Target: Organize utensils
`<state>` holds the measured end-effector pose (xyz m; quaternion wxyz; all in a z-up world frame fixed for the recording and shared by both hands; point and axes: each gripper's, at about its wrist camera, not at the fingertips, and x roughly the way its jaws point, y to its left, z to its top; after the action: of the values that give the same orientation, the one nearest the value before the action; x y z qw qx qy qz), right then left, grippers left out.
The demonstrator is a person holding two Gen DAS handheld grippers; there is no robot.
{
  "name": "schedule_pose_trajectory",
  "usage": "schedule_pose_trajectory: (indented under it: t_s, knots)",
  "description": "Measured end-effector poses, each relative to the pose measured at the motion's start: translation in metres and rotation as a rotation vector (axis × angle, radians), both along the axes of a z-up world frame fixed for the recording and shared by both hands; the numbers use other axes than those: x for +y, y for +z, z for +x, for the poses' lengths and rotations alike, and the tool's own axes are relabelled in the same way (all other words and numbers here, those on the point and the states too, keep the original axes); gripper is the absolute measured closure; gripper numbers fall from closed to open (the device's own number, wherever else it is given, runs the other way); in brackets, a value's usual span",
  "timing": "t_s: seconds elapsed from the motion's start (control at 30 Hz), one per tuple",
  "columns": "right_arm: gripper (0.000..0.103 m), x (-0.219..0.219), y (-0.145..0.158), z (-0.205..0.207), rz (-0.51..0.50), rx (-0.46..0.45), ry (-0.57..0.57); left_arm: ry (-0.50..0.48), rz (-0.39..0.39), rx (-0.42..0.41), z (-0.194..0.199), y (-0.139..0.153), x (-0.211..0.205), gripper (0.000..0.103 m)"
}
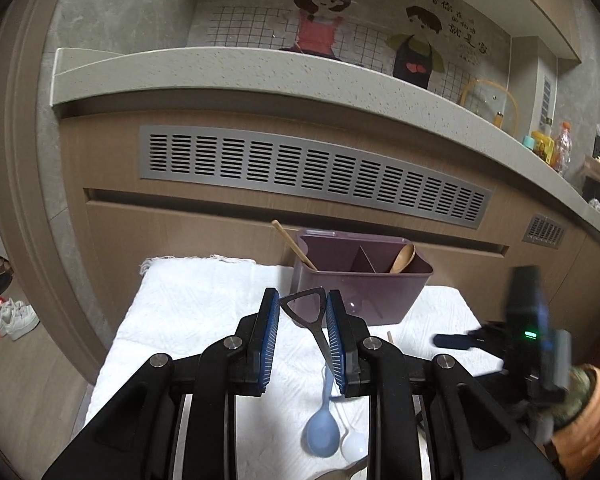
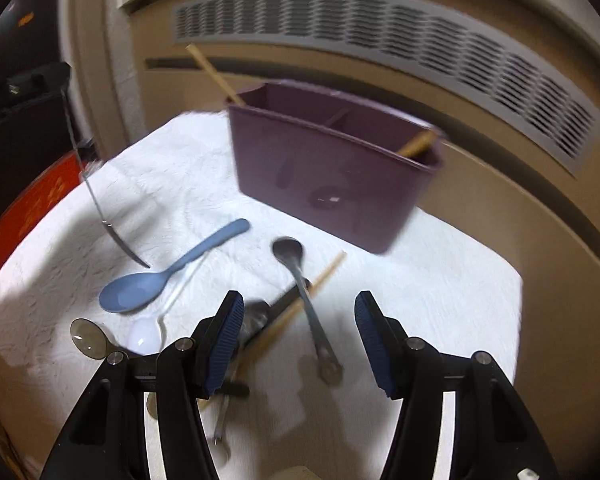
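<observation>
Left wrist view: left gripper (image 1: pixel 302 320) clenched on a thin metal utensil (image 1: pixel 308 308), triangular loop end up, lifted clear of the white cloth (image 1: pixel 188 312), just before the purple caddy (image 1: pixel 364 280). Likely light, stiff and slick, so prone to swivel between the pads; better pinched on the flat shank than on the loop. Right wrist view: right gripper (image 2: pixel 300 336) with jaws released, empty, above a dark metal spoon (image 2: pixel 300 276) crossing a wooden chopstick (image 2: pixel 300 304). Blue spoon (image 2: pixel 160 280) and white spoon (image 2: pixel 148 332) flat alongside. Worktop hidden under cloth
</observation>
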<state>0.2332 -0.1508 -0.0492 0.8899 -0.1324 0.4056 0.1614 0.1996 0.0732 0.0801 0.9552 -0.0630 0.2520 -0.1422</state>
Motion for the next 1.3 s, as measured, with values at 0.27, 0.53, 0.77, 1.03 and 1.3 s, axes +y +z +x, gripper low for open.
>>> schedule_pose_trajectory:
  t_s: [0.27, 0.53, 0.77, 1.03, 1.3]
  knots:
    - [0.058, 0.032, -0.029, 0.065, -0.031, 0.114, 0.065, 0.021, -0.006, 0.006, -0.006, 0.002, 0.022, 0.078]
    - [0.076, 0.031, -0.047, 0.095, 0.003, 0.206, 0.006, 0.008, 0.004, 0.022, -0.003, -0.006, 0.024, 0.078]
    - [0.077, 0.025, -0.021, 0.059, 0.028, 0.142, -0.007, -0.035, 0.038, 0.017, -0.008, -0.001, 0.005, 0.078]
    - [0.077, 0.003, 0.05, -0.007, 0.171, -0.003, -0.021, -0.095, 0.08, -0.001, -0.02, 0.01, -0.024, 0.078]
    - [0.077, -0.015, 0.106, -0.039, 0.243, -0.138, -0.029, -0.127, 0.12, -0.038, -0.025, 0.033, -0.045, 0.078]
